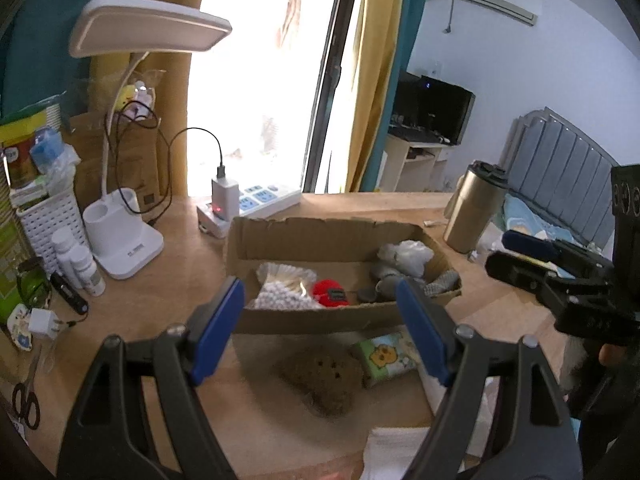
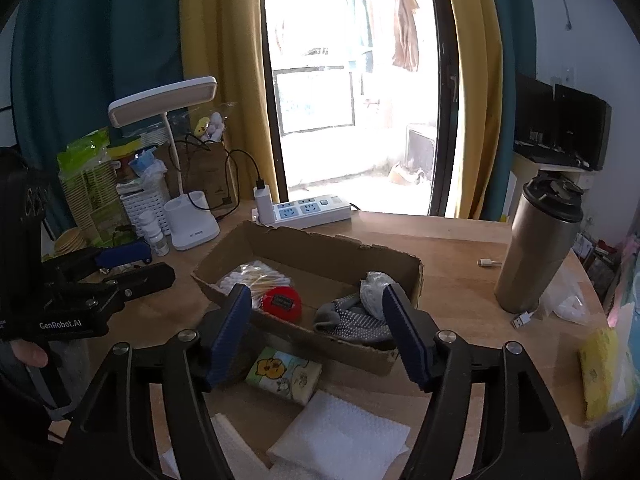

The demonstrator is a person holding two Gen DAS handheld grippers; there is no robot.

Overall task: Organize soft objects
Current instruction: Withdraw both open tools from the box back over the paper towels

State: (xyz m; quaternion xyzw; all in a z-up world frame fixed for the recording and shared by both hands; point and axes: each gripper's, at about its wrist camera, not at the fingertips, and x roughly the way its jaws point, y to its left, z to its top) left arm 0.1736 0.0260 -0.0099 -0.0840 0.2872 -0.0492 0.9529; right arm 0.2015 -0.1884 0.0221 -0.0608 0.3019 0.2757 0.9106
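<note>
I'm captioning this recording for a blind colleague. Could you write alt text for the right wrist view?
The open right gripper hangs empty above a wooden desk, over a cardboard box holding cotton swabs, a red round item, a grey dotted sock and a crumpled bag. A tissue pack and white foam sheets lie in front; the left gripper shows at left.

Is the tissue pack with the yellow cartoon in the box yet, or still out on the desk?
Out. The tissue pack lies on the desk, just outside the cardboard box's near wall.
</note>
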